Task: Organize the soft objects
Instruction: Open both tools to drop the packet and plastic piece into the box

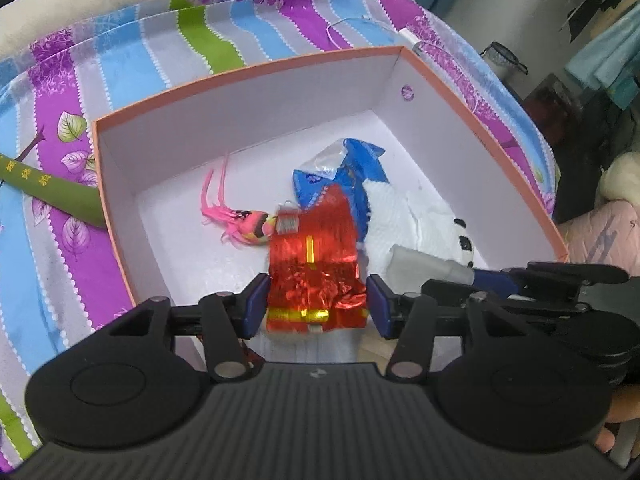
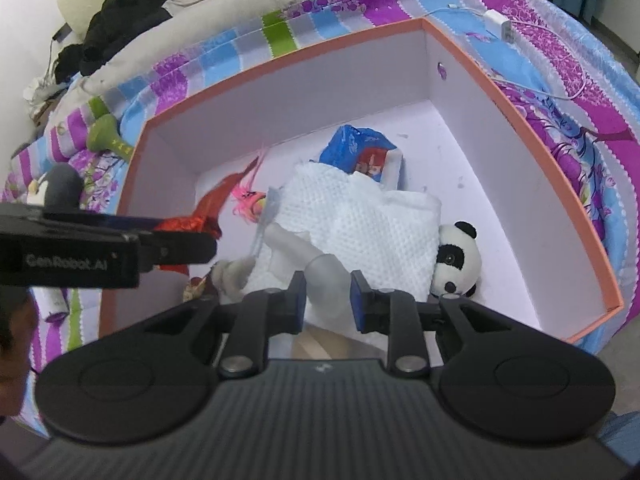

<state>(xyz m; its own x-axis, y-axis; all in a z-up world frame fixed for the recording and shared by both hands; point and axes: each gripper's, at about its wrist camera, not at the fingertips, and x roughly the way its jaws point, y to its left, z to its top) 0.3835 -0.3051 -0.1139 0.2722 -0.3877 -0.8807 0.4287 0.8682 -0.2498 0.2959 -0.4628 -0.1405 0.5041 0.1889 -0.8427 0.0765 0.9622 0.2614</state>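
Observation:
An orange-rimmed white box (image 1: 248, 68) sits on the striped bedspread; it also shows in the right wrist view (image 2: 520, 92). Inside lie a pink feathered toy (image 1: 244, 226), a blue plastic bag (image 1: 340, 172), a white towel (image 2: 360, 216) and a panda plush (image 2: 456, 260). My left gripper (image 1: 318, 306) holds a red foil pouch (image 1: 316, 264) over the box's near side, its pads against the pouch's sides. My right gripper (image 2: 326, 300) is shut on a translucent grey soft tube (image 2: 324, 276) lying on the towel.
A green roll (image 1: 52, 190) lies on the bedspread left of the box. A white charger and cable (image 2: 498, 22) lie beyond the box's far corner. A penguin plush (image 2: 56, 188) and dark clothes (image 2: 120, 16) are at the left. A bin (image 1: 502, 58) stands on the floor.

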